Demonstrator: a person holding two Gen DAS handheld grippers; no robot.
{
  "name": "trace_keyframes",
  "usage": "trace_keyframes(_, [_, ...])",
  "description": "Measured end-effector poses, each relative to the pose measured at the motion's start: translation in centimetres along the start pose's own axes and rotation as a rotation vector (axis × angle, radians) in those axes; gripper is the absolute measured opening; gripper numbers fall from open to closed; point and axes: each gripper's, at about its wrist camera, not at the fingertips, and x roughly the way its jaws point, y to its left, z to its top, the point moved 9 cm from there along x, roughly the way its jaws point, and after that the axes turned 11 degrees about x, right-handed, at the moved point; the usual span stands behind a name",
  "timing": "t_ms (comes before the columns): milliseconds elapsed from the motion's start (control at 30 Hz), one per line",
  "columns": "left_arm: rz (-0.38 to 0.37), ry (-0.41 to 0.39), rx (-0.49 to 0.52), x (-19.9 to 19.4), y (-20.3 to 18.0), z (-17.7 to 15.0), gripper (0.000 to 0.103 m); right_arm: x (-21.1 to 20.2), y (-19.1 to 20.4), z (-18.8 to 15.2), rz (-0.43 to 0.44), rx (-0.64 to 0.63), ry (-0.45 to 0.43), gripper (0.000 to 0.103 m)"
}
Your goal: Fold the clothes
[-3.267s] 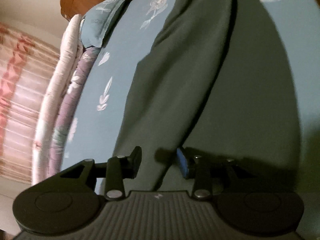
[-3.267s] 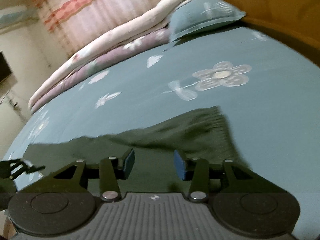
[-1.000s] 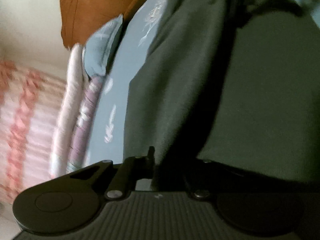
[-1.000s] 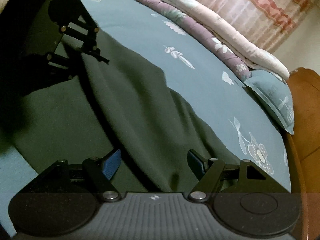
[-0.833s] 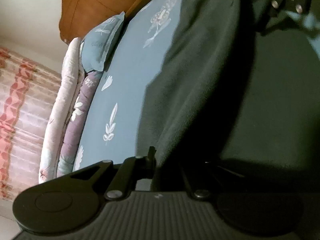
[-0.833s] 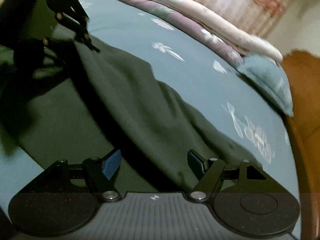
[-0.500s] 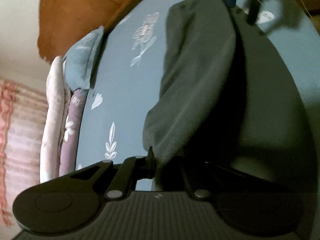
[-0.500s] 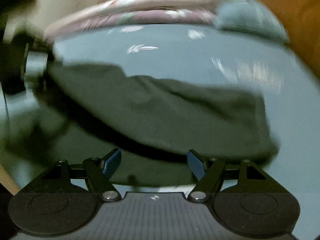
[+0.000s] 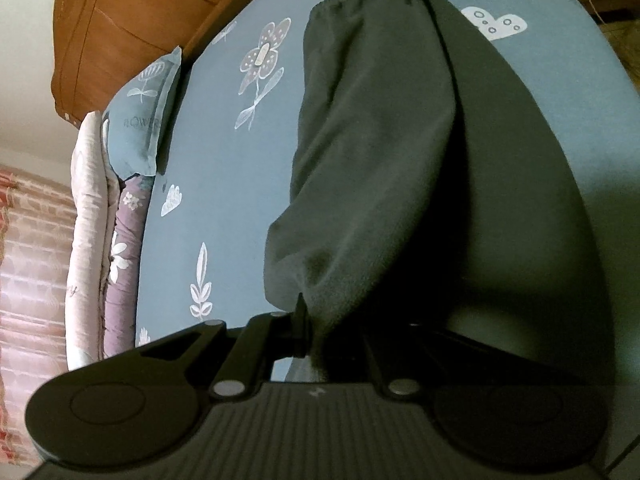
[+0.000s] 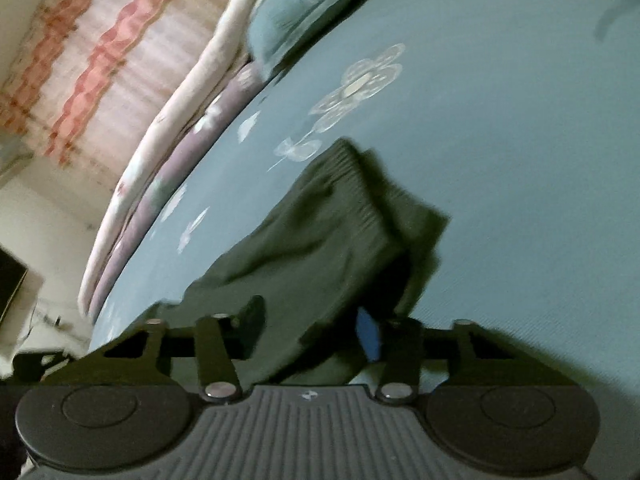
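Your work surface is a bed covered with a teal sheet (image 9: 224, 184) printed with pale flowers and leaves. A matching teal pillow (image 9: 146, 112) leans against the brown wooden headboard (image 9: 120, 20), and along the bed's far side lies a folded quilt (image 9: 86, 240), cream on top and mauve beneath. Behind it hangs a pink-and-white striped curtain (image 10: 80, 52) against a cream wall; a dark object, possibly a screen, sits at the left edge of your right wrist view, too cut off to name.

The dark green trousers (image 9: 380, 160) lie lengthwise on the sheet, one layer raised over the other. Your left gripper (image 9: 316, 336) is clamped on the near end of that raised layer, holding it off the bed. Your right gripper (image 10: 308, 332) is at the ribbed waistband end (image 10: 360, 200); its jaws are closing with the cloth between them, though the blur leaves it unclear whether the pads press it.
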Motion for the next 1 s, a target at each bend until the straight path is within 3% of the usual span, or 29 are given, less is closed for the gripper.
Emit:
trace_keyframes(67, [-0.011,0.000,0.005,0.0,-0.4,0.0,0.002,0.2,-0.7,0.8,-0.029,0.015,-0.023,0.026])
trace_keyframes(100, [-0.018,0.003,0.013,0.0,-0.6,0.0,0.002,0.3,-0.9,1.1,-0.042,0.019,-0.033,0.010])
trace_keyframes(133, [-0.027,0.007,0.024,0.1,-0.9,0.0,0.002,0.4,-1.1,1.4,-0.050,0.017,-0.040,0.005])
trace_keyframes(467, [-0.123,-0.024,0.251,-0.9,-4.7,2.0,0.002,-2.1,2.3,6.6,-0.064,-0.142,-0.143,0.004])
trace_keyframes(667, [-0.192,-0.074,0.368,-0.8,-8.5,3.7,0.002,-0.8,-0.7,6.1,-0.169,-0.153,-0.068,0.004])
trace_keyframes(767, [-0.196,-0.077,0.406,-0.7,-9.0,3.5,0.002,-1.1,-1.5,5.6,-0.171,-0.129,-0.061,0.004])
trace_keyframes(900, [-0.210,-0.058,0.365,-1.0,-8.1,2.4,0.002,-2.2,0.2,5.0,-0.135,-0.148,-0.065,0.004])
trace_keyframes(1000, [-0.212,-0.052,0.356,-1.3,-7.9,2.1,0.002,-1.4,0.0,4.1,-0.178,-0.186,-0.040,0.004])
